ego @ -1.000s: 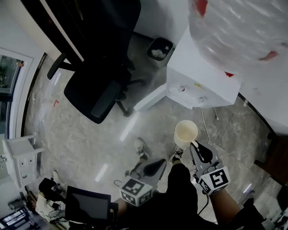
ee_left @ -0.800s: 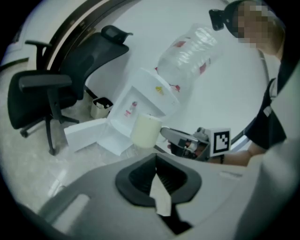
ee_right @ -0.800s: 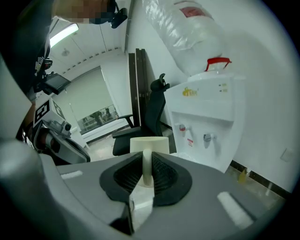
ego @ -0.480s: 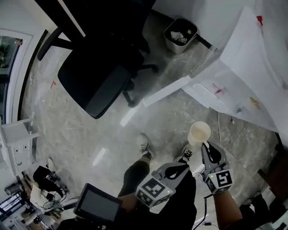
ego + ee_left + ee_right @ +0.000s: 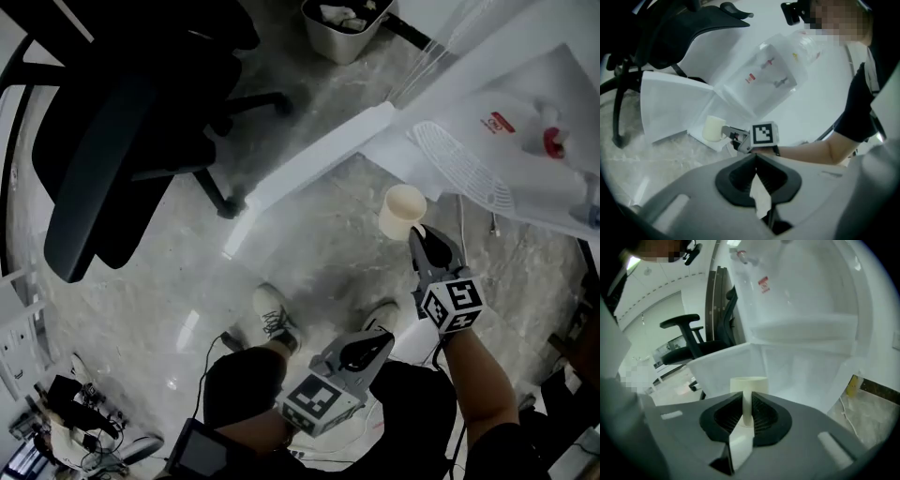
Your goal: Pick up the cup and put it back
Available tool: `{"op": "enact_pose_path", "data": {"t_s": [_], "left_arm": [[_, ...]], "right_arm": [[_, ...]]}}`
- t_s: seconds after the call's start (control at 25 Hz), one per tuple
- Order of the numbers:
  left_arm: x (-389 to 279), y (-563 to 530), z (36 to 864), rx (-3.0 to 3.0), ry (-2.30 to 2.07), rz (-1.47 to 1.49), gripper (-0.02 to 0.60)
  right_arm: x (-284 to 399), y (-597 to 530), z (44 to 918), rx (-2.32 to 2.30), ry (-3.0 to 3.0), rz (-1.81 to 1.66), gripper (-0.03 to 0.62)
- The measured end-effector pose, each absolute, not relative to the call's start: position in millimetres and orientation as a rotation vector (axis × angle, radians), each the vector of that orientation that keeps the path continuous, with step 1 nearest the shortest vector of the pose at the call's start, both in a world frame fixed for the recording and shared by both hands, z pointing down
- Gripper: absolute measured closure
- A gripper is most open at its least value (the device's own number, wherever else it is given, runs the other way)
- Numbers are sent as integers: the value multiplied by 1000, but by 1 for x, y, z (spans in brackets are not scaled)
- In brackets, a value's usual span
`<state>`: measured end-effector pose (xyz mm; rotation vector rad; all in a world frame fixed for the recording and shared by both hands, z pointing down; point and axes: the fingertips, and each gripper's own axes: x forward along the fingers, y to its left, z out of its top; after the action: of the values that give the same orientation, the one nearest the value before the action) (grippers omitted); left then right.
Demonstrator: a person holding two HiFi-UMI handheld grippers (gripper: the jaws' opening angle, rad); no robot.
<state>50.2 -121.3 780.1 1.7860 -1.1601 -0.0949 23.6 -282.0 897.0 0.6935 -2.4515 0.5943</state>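
Note:
A cream cup [image 5: 401,211] hangs in the air over the floor, just in front of the white table's edge [image 5: 441,89]. My right gripper [image 5: 420,234] is shut on the cup's handle, which shows as a pale strip [image 5: 746,406] pinched between its dark jaws, with the cup's body [image 5: 748,383] beyond them. In the left gripper view the cup [image 5: 712,128] sits ahead of the right gripper [image 5: 729,132]. My left gripper [image 5: 380,339] is low by the person's legs, its jaws [image 5: 756,159] shut with nothing in them.
A black office chair [image 5: 103,141] stands at the left and a waste bin [image 5: 342,23] at the top. The sheet-covered white table carries a round mesh piece [image 5: 464,169] and a red-capped bottle [image 5: 553,141]. The person's shoes [image 5: 272,323] are on the stone floor below.
The right gripper has carried the cup up and toward the white table. The view has swung right, so the chair slid left. The left gripper stays low and shut.

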Motion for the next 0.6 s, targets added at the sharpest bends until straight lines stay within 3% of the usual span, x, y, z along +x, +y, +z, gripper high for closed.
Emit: {"op": "enact_pose_path", "data": {"t_s": [0.24, 0.6], "left_arm": [[51, -131, 848, 2018, -1090, -43, 577], [-1, -164, 906, 2054, -1161, 6, 577]], "right_arm": [[30, -369, 1018, 977, -2405, 548, 545], [34, -469, 1067, 1223, -2420, 438, 545]]}}
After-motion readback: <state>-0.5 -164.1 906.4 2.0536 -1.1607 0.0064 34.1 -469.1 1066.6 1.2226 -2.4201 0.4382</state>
